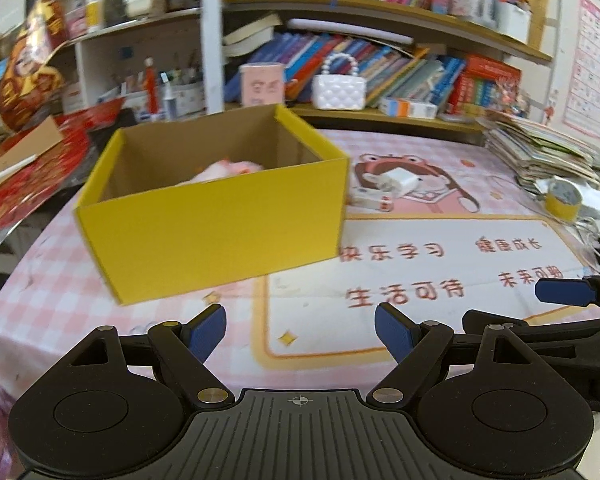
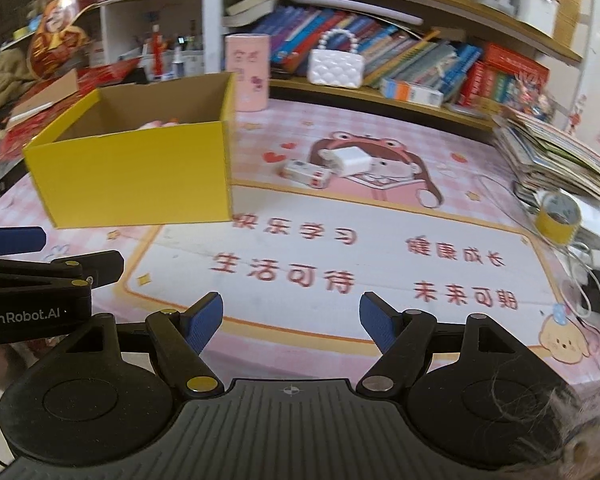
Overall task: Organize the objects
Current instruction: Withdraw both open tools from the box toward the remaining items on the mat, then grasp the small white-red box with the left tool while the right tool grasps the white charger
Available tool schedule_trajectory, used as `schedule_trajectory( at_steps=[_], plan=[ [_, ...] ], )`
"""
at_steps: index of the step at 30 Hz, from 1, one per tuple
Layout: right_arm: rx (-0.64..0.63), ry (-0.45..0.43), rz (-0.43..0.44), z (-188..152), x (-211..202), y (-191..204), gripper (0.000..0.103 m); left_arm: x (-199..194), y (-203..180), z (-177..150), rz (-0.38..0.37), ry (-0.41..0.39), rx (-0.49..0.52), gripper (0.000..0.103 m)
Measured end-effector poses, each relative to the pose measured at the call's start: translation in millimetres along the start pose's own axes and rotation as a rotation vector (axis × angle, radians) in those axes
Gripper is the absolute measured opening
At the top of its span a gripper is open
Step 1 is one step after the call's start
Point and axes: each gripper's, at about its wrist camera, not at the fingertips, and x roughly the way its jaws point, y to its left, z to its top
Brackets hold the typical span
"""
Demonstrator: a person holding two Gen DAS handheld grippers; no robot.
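Sitting ahead-left of both empty, parted tongs, left (image 1: 300,336) and right (image 2: 291,322), is the yellow box (image 1: 216,224).

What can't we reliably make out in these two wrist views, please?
- Pink contents of the yellow box: both views, mostly hidden by its front wall and blurred.
- Small white patterned item beside the white charger: too blurred to identify; in the left view the box partly covers it.
- Right claw in the left view: cut off by the frame edge.

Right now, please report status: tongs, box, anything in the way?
Left tongs open, empty. Right tongs open, empty. Yellow box upright, something pink inside. White charger and small carton loose on mat, path clear.
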Motion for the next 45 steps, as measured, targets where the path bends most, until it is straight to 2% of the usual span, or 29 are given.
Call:
schedule_trajectory(
  at_steps=[8,23,28,32,35,40,45],
  plan=[
    [0.021,0.009,-0.036,8,10,-40,0.075,22,-37,21,-0.034,-0.002,0.057,0.084],
    [0.019,0.065,-0.045,29,48,-111,0.076,78,-90,45,-0.050,0.064,0.018,0.084],
    [-0.004,0.074,-0.023,41,67,-132,0.076,97,-103,55,-0.022,0.070,-0.011,0.084],
    [-0.008,0.055,-0.003,52,81,-147,0.076,106,-116,64,0.027,0.044,-0.012,0.081],
    [-0.002,0.031,0.023,61,90,-161,0.073,114,-126,73,0.053,0.035,-0.010,0.074],
    [-0.007,0.016,0.063,74,109,-179,0.071,137,-137,86,0.097,0.046,-0.033,0.069],
    [-0.020,0.004,0.090,87,126,-190,0.071,172,-138,98,0.164,0.071,-0.066,0.069]
  ],
)
